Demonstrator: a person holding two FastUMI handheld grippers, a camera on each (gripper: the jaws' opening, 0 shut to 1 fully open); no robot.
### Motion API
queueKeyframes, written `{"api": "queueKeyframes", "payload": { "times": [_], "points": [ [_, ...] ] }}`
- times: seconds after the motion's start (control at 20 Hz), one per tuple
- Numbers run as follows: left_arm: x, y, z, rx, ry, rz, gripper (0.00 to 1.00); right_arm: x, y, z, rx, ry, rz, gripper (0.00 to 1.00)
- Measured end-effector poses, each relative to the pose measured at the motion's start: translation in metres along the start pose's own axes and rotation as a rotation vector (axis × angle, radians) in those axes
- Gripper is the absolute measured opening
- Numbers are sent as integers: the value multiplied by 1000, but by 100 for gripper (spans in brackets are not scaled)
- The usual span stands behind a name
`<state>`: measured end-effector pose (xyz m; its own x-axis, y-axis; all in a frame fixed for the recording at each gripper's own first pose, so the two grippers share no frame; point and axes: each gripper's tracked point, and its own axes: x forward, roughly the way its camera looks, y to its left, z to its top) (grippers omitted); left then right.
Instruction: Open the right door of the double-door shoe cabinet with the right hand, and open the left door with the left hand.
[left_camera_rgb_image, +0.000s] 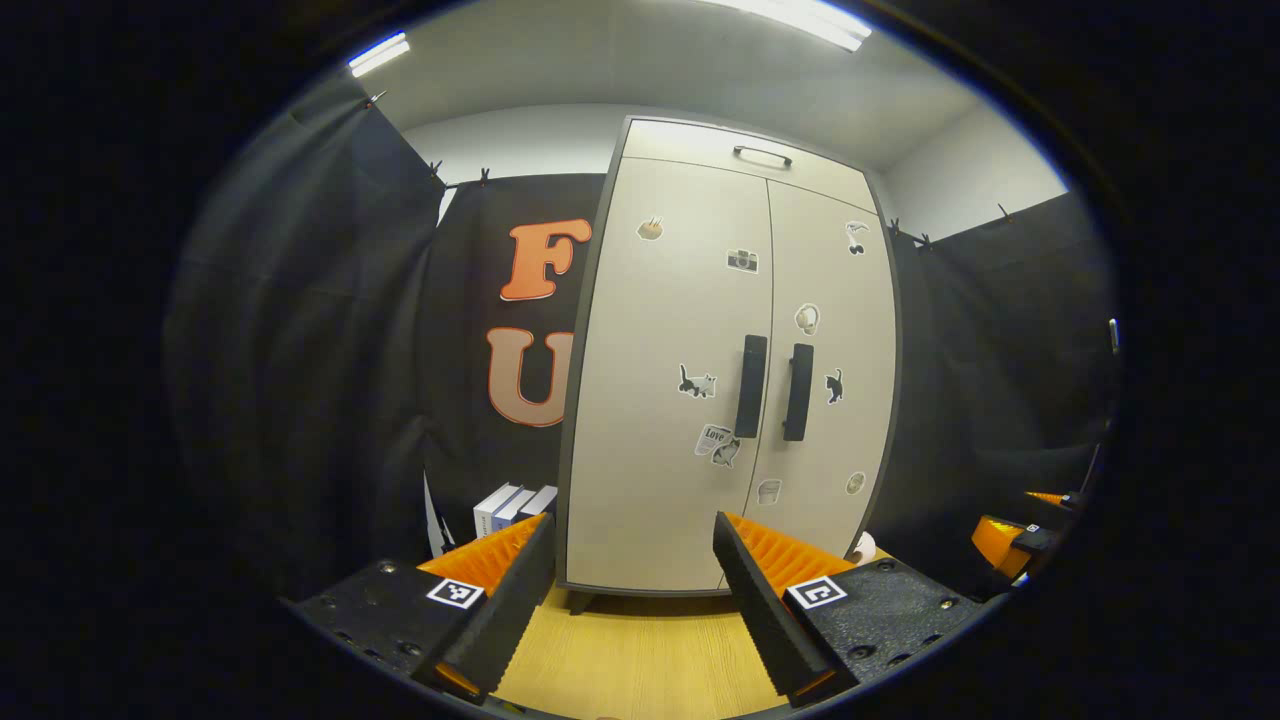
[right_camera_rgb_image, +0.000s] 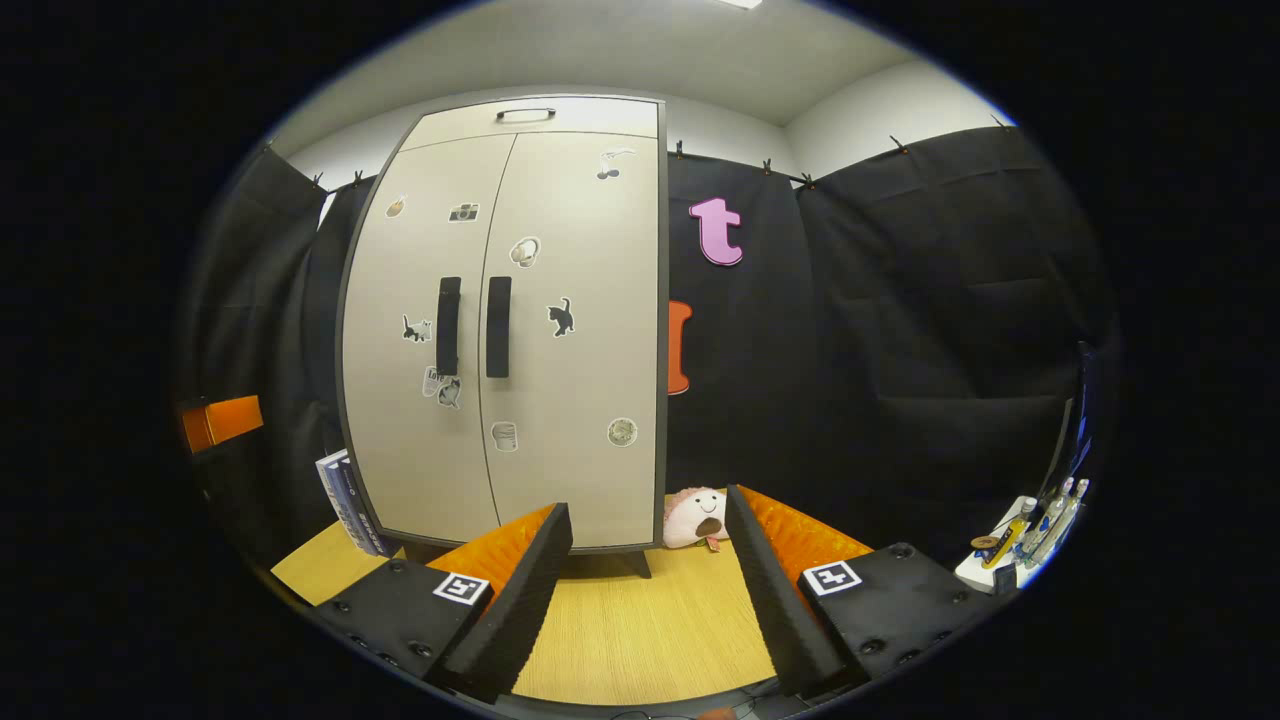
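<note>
A tall beige double-door shoe cabinet (left_camera_rgb_image: 690, 300) (right_camera_rgb_image: 560, 200) stands ahead on a wooden floor, both doors closed. Two dark vertical handles sit side by side at the middle seam: the left door's handle (left_camera_rgb_image: 751, 386) (right_camera_rgb_image: 448, 326) and the right door's handle (left_camera_rgb_image: 798, 392) (right_camera_rgb_image: 498, 327). Stickers dot both doors. My left gripper (left_camera_rgb_image: 634, 530) is open, well short of the cabinet and aimed at its lower front. My right gripper (right_camera_rgb_image: 648, 505) is open too, pointing at the cabinet's lower right corner. The right gripper (left_camera_rgb_image: 1015, 535) also shows at the right edge of the left gripper view, and the left gripper (right_camera_rgb_image: 222, 420) at the left edge of the right gripper view.
Several books (left_camera_rgb_image: 510, 508) (right_camera_rgb_image: 345, 490) lean beside the cabinet's left foot. A pink plush toy (right_camera_rgb_image: 696, 517) lies at its right foot. A white tray with small items (right_camera_rgb_image: 1020, 535) sits far right. Wooden floor (left_camera_rgb_image: 640, 650) stretches between me and the cabinet.
</note>
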<state>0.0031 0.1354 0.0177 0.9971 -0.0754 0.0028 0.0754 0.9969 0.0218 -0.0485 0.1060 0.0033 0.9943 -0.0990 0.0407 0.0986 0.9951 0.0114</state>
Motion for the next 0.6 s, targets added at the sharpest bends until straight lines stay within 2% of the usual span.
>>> {"api": "queueKeyframes", "payload": {
  "times": [0.05,0.1,0.2,0.25,0.6],
  "points": [
    [-1,1,1,2,-2,-6,95,-2,-1,2,-3,-7,-4,94],
    [-2,2,1,3,-3,-6,95,-3,-1,3,-7,-10,-8,98],
    [-5,4,2,0,1,-1,92,-6,0,6,-10,-12,-4,94],
    [-7,2,2,-1,2,-3,95,-6,2,7,-9,-15,0,94],
    [-20,6,2,2,9,0,95,10,14,34,26,-29,25,94]
  ]
}}
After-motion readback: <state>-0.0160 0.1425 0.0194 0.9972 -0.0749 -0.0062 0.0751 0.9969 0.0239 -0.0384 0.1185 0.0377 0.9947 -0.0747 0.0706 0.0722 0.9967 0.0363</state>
